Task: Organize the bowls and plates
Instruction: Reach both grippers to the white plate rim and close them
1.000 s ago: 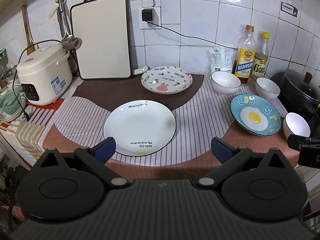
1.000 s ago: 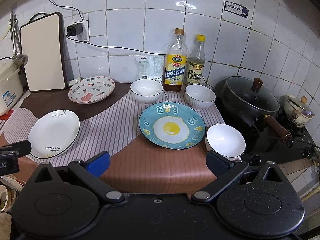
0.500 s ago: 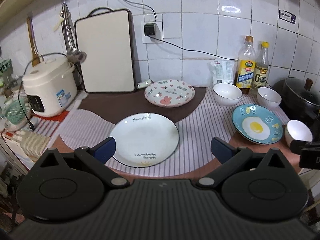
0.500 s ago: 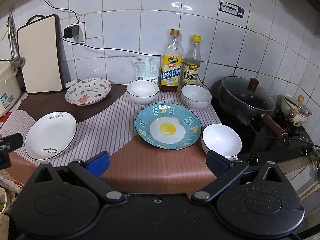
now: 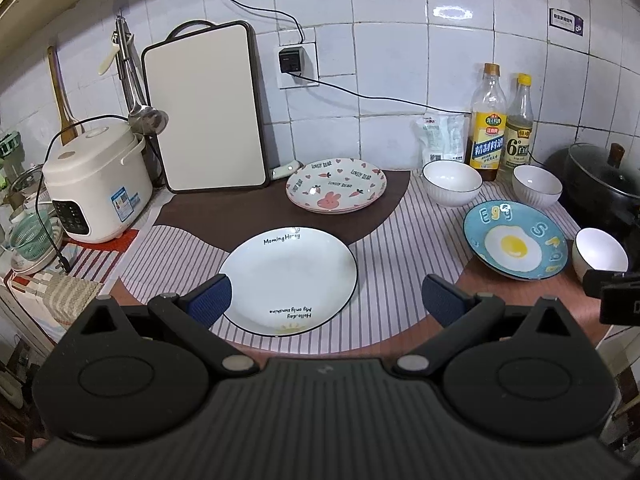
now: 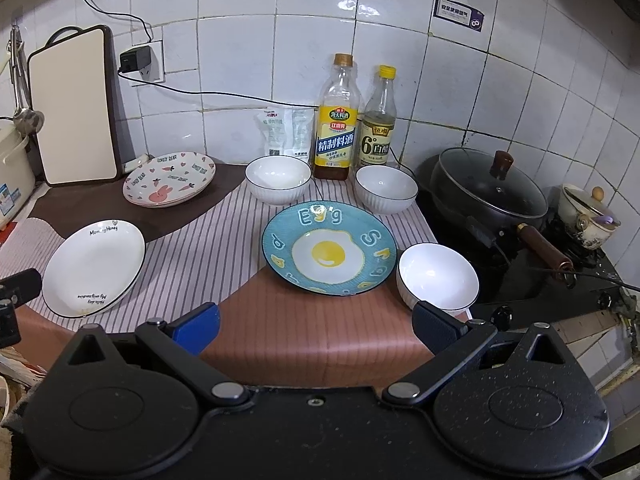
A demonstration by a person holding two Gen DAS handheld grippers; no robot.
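A white plate lies at the counter's front, just beyond my open, empty left gripper. Pink rabbit plates, two stacked by their rims, lie behind it. A blue egg plate lies in front of my open, empty right gripper. Three white bowls stand around it: one back left, one back right, one at the front right by my right fingertip. The white plate also shows in the right wrist view.
A rice cooker and a leaning cutting board stand at the back left. Two bottles and a bag stand against the tiled wall. A black lidded pan sits on the stove to the right.
Both grippers have pulled back and risen a little from the counter, so the dishes look smaller and farther. Nothing on the counter has moved.
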